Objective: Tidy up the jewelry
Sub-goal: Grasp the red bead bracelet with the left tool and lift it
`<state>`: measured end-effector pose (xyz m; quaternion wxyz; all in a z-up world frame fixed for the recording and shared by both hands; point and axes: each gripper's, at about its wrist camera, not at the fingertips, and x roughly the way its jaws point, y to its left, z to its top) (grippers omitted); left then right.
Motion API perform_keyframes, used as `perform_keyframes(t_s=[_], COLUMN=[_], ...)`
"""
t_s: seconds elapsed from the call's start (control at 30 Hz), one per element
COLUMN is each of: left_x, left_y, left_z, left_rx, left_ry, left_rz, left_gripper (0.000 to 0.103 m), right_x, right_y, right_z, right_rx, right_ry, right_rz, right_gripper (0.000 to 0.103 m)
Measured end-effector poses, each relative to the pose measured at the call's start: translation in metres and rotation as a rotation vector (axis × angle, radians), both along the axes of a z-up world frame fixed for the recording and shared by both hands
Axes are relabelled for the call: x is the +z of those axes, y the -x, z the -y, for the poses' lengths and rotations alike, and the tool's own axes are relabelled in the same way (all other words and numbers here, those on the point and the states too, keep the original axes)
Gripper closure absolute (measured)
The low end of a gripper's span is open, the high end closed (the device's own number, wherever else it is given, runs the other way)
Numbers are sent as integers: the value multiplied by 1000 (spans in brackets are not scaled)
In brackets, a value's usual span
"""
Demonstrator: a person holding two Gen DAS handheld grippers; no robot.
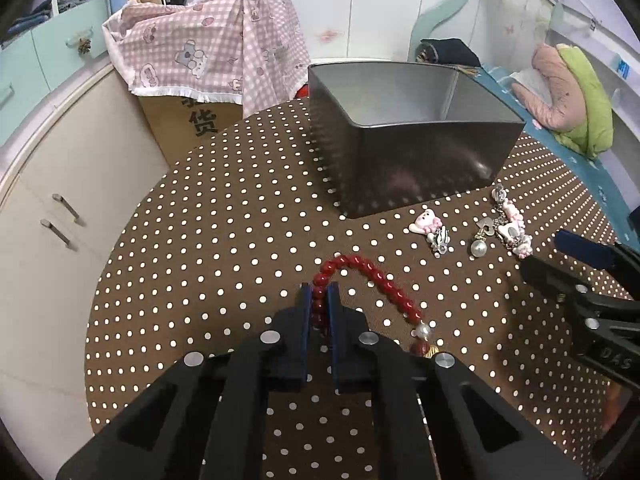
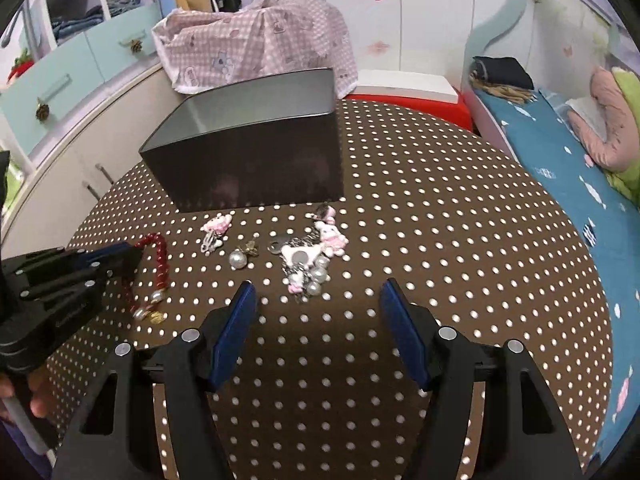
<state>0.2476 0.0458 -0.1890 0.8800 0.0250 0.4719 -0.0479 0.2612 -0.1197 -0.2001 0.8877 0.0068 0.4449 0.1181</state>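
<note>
I counted one grey metal box (image 1: 416, 148), one red bead bracelet (image 1: 372, 276), one pink hair clip (image 2: 216, 232), one pearl earring (image 2: 240, 258) and one tangled charm cluster (image 2: 312, 256) on the desk (image 2: 440, 220); two tongs.

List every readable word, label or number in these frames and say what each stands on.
"货": printed on the cardboard box under the pink checked cloth; the character above it is cut off by the cloth.
"DAS": embossed on the right gripper, in the left wrist view; further letters unclear.
Blue sticker on the shelf: too blurred to read.
</note>
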Motion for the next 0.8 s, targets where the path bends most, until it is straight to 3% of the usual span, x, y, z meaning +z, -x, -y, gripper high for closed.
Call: perform_keyframes(t_s=[0.1, 0.2, 0.5, 0.8], left_x=[1, 3, 13, 16], left_y=[0, 0, 7, 9], left_z=[-6, -10, -12, -17], left_rx=[1, 0, -16, -18], left_ry=[34, 47, 84, 117], left_rz=[-2, -1, 18, 15], left_gripper=[97, 97, 97, 97], right_x=[0, 2, -4, 5], right_y=[-3, -5, -6, 4], right_z=[-7, -13, -22, -6], right_rx=[-2, 6, 28, 10], right_ry=[25, 42, 69, 5], right_rz=[17, 27, 13, 6], right_gripper=[41, 56, 80, 79])
